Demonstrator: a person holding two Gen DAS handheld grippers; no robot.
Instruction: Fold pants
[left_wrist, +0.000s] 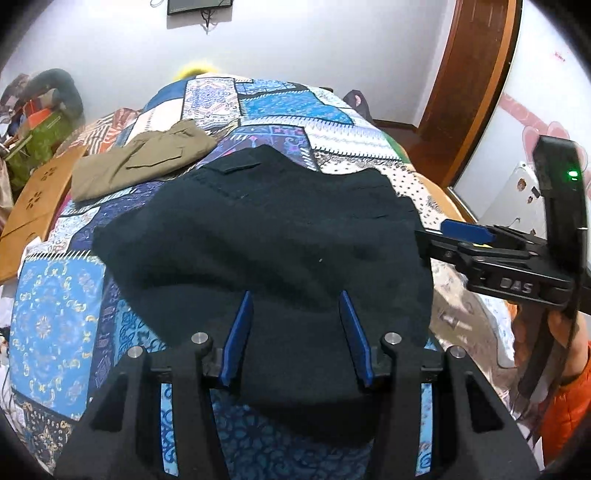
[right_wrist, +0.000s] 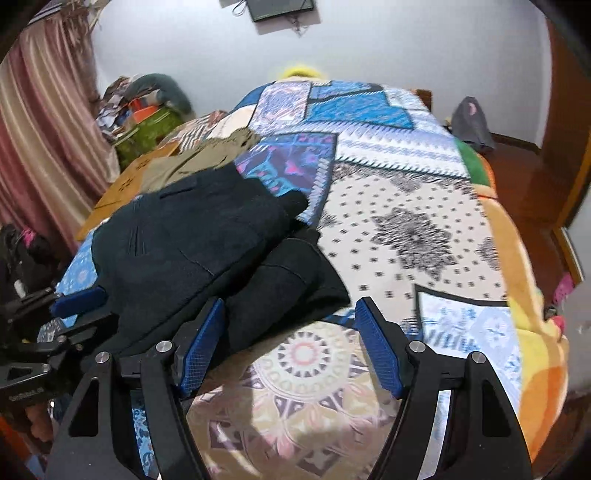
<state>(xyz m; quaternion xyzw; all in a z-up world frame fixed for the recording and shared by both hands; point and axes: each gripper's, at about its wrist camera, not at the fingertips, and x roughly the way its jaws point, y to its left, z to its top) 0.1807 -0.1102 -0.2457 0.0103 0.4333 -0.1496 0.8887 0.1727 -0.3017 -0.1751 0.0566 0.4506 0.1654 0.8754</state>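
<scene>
Pants (left_wrist: 266, 243) in black, already doubled into a thick, rumpled bundle with layered edges showing, are lying on the patchwork bedspread (right_wrist: 406, 229), just in front of a folded khaki garment (left_wrist: 144, 162). Left gripper (left_wrist: 299, 332) is hovering over the bundle's near edge and right gripper (right_wrist: 291, 343) is sitting just beside its right corner, both with jaws released and gripping nothing, probably positioning for another fold or tidy-up.

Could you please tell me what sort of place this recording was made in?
Most likely a home bedroom: a bed under a blue patchwork quilt, pink striped curtains by the wall, and a brown wooden door frame.
</scene>
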